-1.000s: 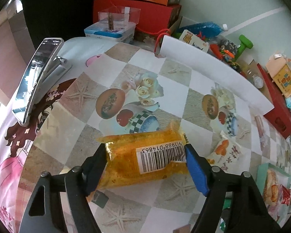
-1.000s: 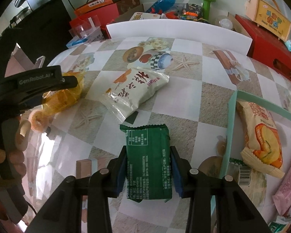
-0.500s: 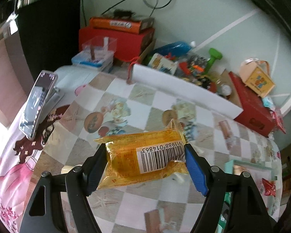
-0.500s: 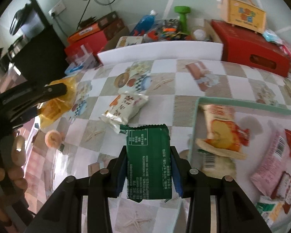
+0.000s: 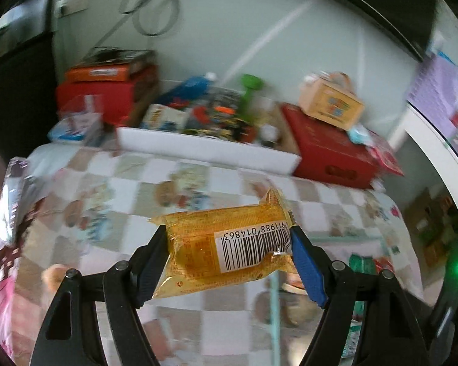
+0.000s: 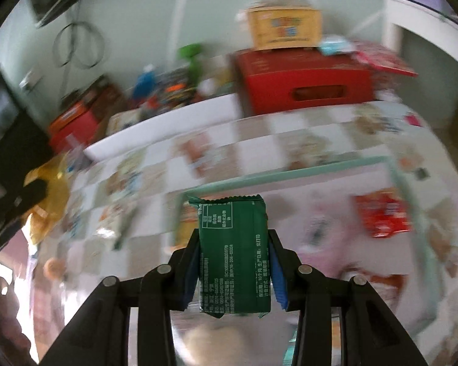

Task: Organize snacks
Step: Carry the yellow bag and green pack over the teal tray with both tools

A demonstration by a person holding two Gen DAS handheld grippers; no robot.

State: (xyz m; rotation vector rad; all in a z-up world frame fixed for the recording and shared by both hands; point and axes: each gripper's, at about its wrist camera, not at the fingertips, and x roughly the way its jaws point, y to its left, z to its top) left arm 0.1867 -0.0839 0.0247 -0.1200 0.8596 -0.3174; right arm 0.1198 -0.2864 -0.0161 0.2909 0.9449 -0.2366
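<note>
Two red boxes (image 5: pixel 329 149) behind tablecloth (image 5: pixel 131 183)

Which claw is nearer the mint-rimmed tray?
Right. The right claw, shut on the green packet, hangs over the tray; the left claw, holding the yellow packet, hangs beside its rim.

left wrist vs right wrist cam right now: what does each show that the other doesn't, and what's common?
Left wrist only: the left hand-held gripper shut on the yellow snack packet, barcode facing the camera.

Right wrist only: the right hand-held gripper shut on the green snack packet, above the mint-rimmed tray holding a red packet.

Both: the checkered tablecloth, white board, red box with a tan carton on top, green dumbbell. The backgrounds are motion-blurred.
</note>
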